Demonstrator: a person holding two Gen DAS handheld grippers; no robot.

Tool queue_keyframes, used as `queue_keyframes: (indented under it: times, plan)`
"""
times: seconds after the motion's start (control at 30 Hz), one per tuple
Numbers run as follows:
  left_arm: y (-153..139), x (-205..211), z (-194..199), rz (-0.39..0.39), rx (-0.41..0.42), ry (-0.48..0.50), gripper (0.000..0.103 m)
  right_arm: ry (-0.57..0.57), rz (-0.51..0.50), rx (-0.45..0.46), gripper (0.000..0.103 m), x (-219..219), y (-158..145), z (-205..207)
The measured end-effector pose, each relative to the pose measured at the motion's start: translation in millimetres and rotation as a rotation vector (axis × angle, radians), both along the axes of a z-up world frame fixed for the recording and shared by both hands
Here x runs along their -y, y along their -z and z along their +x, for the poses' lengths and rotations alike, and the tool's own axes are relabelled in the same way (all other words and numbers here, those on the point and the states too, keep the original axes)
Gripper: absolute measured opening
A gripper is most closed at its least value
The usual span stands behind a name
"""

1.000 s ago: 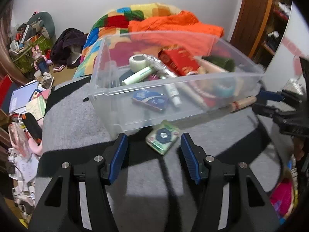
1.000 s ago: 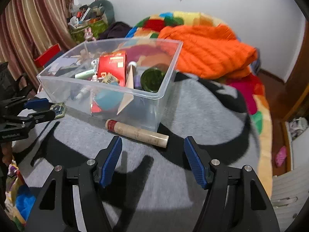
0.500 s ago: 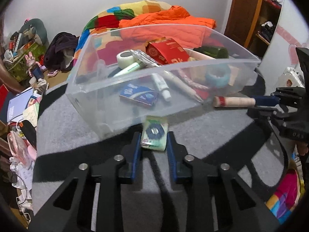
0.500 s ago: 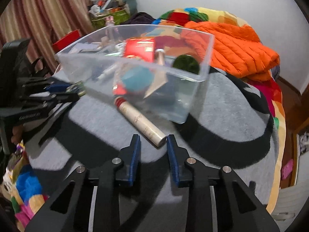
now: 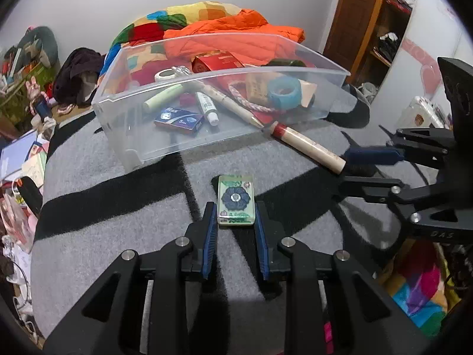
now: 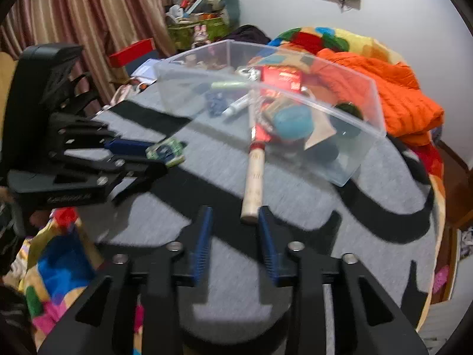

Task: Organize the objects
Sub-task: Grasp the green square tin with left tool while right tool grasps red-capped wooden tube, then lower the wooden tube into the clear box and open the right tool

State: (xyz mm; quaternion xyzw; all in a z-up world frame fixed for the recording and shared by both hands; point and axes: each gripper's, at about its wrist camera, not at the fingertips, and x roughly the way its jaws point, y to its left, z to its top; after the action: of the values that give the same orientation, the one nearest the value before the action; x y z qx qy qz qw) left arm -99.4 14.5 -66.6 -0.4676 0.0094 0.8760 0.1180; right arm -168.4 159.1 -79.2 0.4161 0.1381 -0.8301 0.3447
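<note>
A clear bin [image 5: 189, 136] sits on the blanket [image 5: 112, 236] of the bed, holding a tape roll [image 5: 284, 92], a small box [image 5: 179, 120], tubes and a pencil. Behind the bin lies a heaped quilt [image 5: 233, 26]. A wooden roller [image 5: 307, 147] lies on the blanket just before the bin's right corner, one end by that corner. A small patterned case [image 5: 235, 203] lies before the bin, between the pads of the left gripper [image 5: 235, 224]. The right gripper [image 6: 234, 227] sits at the roller's near end.

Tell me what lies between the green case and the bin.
Nothing but bare grey-and-black blanket between the case and the bin, as the left wrist view shows.
</note>
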Motion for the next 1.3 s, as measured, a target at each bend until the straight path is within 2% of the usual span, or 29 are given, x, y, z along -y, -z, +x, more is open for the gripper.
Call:
queue_keyframes:
  times: [0.1, 0.23, 0.27, 0.3, 0.33, 0.43, 0.53, 0.9, 1.1, 1.3]
  plan:
    - [0.0, 0.5, -6.1, 0.012, -0.001, -0.019, 0.029, 0.058, 0.008, 0.001, 0.035, 5.5, 1.5, -14.2]
    - [3.9, -0.8, -14.5, 0.011, -0.011, -0.038, 0.029, 0.1, 0.008, 0.039, 0.033, 13.6, 9.0, -30.8]
    - [4.2, -1.5, -15.5, 0.008, -0.015, -0.041, 0.028, 0.105, 0.006, 0.044, 0.024, 15.5, 10.7, -33.1]
    - [4.1, -2.3, -15.6, 0.004, -0.023, -0.044, 0.024, 0.107, 0.006, 0.048, 0.019, 17.4, 12.6, -34.0]
    - [3.7, -3.2, -15.1, -0.002, -0.032, -0.046, 0.024, 0.11, 0.007, 0.043, 0.014, 19.0, 13.4, -33.4]
    - [2.4, -3.0, -13.0, -0.006, -0.047, -0.059, 0.024, 0.107, -0.025, 0.037, 0.014, 18.2, 9.8, -27.6]
    - [-4.0, 1.2, -10.9, 0.037, -0.06, -0.075, 0.024, 0.115, -0.053, 0.017, 0.014, 15.6, 1.7, -20.5]
    - [-59.3, 6.0, -11.9, 0.078, -0.214, -0.129, 0.024, 0.163, -0.228, -0.069, 0.014, 0.6, -57.2, -10.5]
    - [-85.1, 6.5, -25.0, 0.091, -0.272, -0.139, 0.024, 0.203, -0.256, -0.141, 0.014, 5.6, -86.7, -19.9]
    - [-94.8, 7.2, -53.1, 0.079, -0.284, -0.143, 0.024, 0.222, -0.268, -0.138, 0.014, 15.3, -92.8, -42.6]
